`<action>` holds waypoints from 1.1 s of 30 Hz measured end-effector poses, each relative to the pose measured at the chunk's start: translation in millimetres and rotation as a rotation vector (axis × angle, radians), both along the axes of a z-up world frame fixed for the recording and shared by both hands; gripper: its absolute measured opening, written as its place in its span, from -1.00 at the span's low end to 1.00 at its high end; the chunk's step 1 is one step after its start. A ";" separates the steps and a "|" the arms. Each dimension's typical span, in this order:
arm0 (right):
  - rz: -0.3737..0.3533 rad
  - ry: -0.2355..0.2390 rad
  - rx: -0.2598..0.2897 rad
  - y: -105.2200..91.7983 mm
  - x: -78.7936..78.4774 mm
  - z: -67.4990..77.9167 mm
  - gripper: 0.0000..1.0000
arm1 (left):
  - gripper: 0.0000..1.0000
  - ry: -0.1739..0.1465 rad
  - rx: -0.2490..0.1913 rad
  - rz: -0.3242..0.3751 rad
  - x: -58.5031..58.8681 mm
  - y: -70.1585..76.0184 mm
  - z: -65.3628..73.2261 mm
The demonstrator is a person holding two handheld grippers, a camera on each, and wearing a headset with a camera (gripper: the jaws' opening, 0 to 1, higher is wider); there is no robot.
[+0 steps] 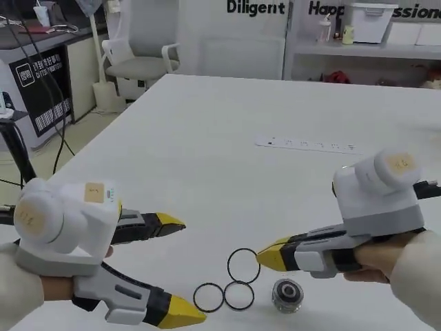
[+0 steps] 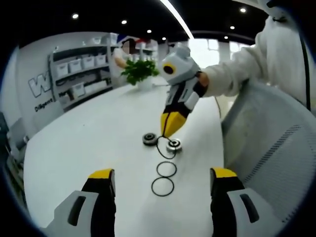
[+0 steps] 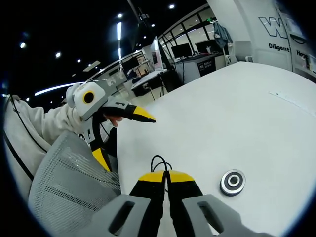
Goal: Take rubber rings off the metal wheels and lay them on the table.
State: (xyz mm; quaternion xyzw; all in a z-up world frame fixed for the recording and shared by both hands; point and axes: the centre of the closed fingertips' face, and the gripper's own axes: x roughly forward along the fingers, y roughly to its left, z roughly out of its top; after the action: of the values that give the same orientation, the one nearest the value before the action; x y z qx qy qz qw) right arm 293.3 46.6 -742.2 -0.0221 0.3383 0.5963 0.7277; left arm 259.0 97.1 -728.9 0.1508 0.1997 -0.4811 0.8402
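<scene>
Ring (image 1: 229, 266) pinched in shut right tongs (image 1: 262, 256), left tongs (image 1: 190, 270) wide open, empty, broad open table (image 1: 227, 138) ahead

Bright, even light from overhead; the white surface (image 1: 207, 138) looks slightly washed out, shadows faint and soft. Both gripper views bend hard at the edges. Ceiling lights (image 2: 173, 15) glare against a dark ceiling, background soft.

I see a white power strip (image 1: 306, 145) lying flat on the table (image 1: 207, 124), well beyond the work. Past its far left corner stands a grey office chair (image 1: 141, 62), and a lidded storage box (image 1: 371, 21) sits on a shelf (image 1: 324, 49). In the left gripper view a leafy potted plant (image 2: 139, 70) stands on the table's far end.
</scene>
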 end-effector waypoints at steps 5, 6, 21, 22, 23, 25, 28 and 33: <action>0.029 0.016 -0.026 4.5 -11.0 -11.8 -1.00 | 0.58 0.006 0.002 0.012 -4.7 4.2 -3.1; 0.040 0.019 -0.035 5.2 -14.5 -15.3 -1.00 | 0.58 0.007 0.000 0.012 -5.9 4.5 -3.7; 0.101 0.075 -0.120 1.7 -42.3 -53.5 -1.00 | 0.57 0.032 0.012 0.014 -15.4 4.9 -11.9; 0.101 0.077 -0.126 1.3 -43.0 -55.7 -1.00 | 0.57 0.033 0.014 0.013 -15.4 5.0 -12.4; 0.102 0.078 -0.134 0.6 -43.7 -58.8 -1.00 | 0.57 0.035 0.015 0.011 -15.4 5.1 -13.0; 0.104 0.081 -0.141 -0.4 -44.9 -61.6 -1.00 | 0.57 0.036 0.017 0.011 -15.3 5.3 -13.6; 0.102 0.082 -0.146 -1.4 -44.7 -63.1 -1.00 | 0.56 0.037 0.019 0.011 -15.6 4.6 -14.0; 0.095 0.076 -0.152 -3.2 -42.6 -66.6 -1.00 | 0.56 0.039 0.019 0.014 -16.1 4.2 -14.3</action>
State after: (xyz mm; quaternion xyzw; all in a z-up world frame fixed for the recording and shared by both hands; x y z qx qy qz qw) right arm 250.6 43.4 -808.9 -0.0705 0.4084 0.6032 0.6814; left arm 242.8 101.4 -743.3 0.1481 0.2216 -0.4761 0.8381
